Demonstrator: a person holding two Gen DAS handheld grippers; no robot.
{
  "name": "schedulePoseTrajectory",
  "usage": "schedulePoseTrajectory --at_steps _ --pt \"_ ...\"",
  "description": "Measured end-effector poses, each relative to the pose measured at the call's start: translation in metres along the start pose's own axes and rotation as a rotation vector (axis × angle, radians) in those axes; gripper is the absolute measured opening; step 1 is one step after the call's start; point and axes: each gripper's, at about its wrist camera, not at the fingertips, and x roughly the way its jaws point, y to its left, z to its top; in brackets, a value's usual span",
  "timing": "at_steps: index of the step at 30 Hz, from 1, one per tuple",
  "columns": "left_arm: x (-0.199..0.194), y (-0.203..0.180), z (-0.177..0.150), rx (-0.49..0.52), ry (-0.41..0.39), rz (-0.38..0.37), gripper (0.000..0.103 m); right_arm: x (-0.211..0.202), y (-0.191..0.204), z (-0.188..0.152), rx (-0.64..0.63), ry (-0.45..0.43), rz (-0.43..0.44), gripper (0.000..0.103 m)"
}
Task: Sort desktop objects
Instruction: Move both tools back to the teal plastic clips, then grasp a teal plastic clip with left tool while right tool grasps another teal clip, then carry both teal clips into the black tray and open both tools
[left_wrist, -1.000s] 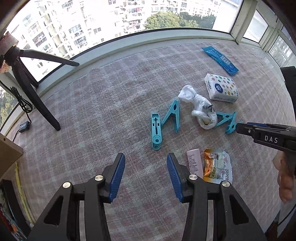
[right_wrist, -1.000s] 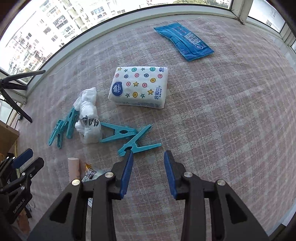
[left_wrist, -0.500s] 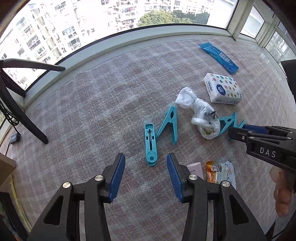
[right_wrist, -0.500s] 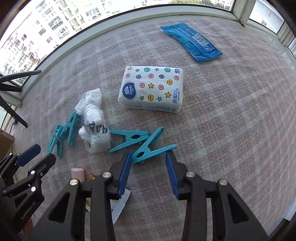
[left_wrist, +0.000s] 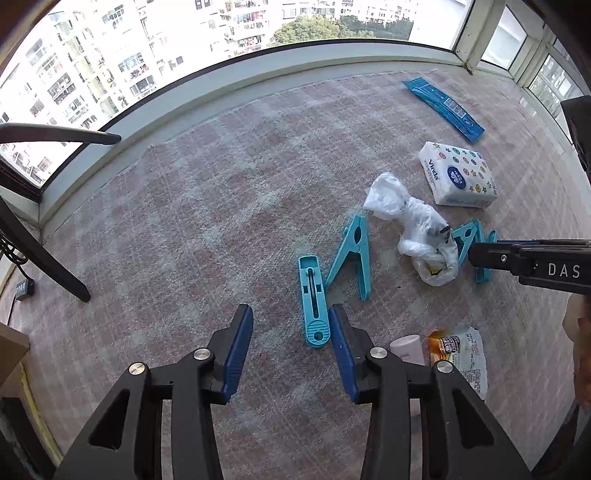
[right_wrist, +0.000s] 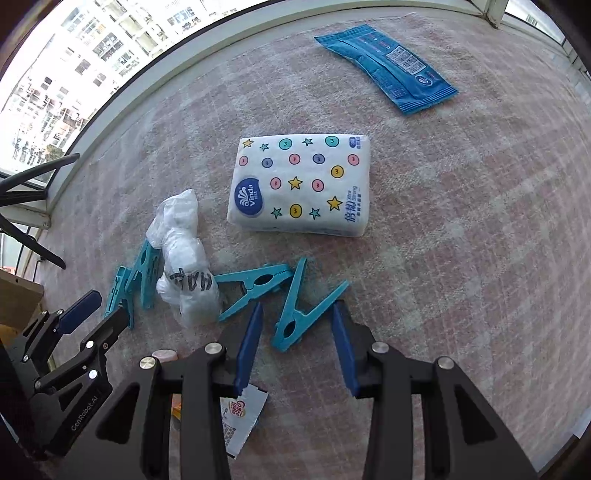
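"Vinda" and "Xtra Strong" are showing on the tissue pack (right_wrist: 301, 184), with a "3" in each coloured dot; "DAS" is showing on the right gripper (left_wrist: 480, 254) at three o'clock, "GenRobot.AI" on the left gripper (right_wrist: 96, 310), "Coffee mate" on the sachet (right_wrist: 240, 413) at six o'clock

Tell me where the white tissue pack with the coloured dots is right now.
In the right wrist view the tissue pack lies flat mid-frame on the checked cloth, between the blue wipes packet beyond it and the teal clips nearer the camera.
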Motion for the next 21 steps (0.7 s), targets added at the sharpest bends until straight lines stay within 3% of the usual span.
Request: schedulePoseTrajectory --at_steps 4,7,9,12,21 --pt "0.001 0.004 0.000 -0.002 0.002 -0.011 0.028 0.002 0.005 0.001 -0.026 0.001 -0.045 0.038" --pt "0.000 0.006 0.000 -0.006 -0.004 -0.021 0.021 0.002 0.011 -0.003 -0.056 0.003 -0.084 0.031" --pt "-0.001 0.007 -0.001 -0.002 -0.005 -0.022 0.011 0.002 0.009 -0.004 -0.049 0.019 -0.068 0.022" --pt "-0.001 0.010 -0.002 -0.005 -0.007 -0.007 0.004 0.001 0.002 -0.006 -0.042 0.025 -0.041 0.019" --pt "-0.016 0.016 -0.009 -0.034 -0.049 -0.010 0.004 -0.018 -0.036 -0.036 -0.053 -0.016 -0.067 0.019"
